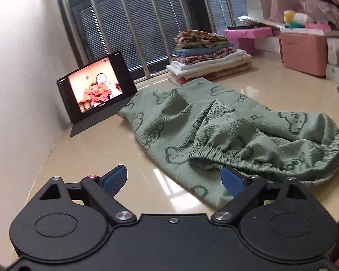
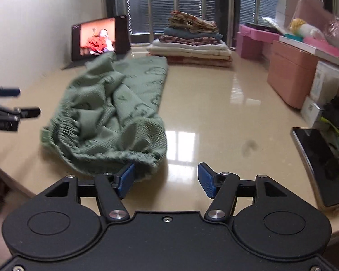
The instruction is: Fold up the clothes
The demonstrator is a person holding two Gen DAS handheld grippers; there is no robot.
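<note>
The green garment, printed with darker bear outlines, lay crumpled on the beige table, its elastic waistband bunched at the near end. The far end reached toward the tablet, which stood propped against the wall at the table's left rear corner with a picture showing on its screen. No writing on the tablet could be read.

The left gripper had its jaws spread wide and held nothing. Its right blue pad sat at the waistband edge, partly under the cloth; the left pad stood over bare table. In the right wrist view the left gripper appeared at the frame's left edge, beside the garment.

The right gripper likewise had its jaws wide apart and empty. Its left pad sat just at the near hem of the garment; whether it touched could not be told. The right pad stood over bare table.

A stack of folded clothes rested at the rear by the window. Pink boxes lined the right side. A phone lay face up, screen dark, near the right edge.
</note>
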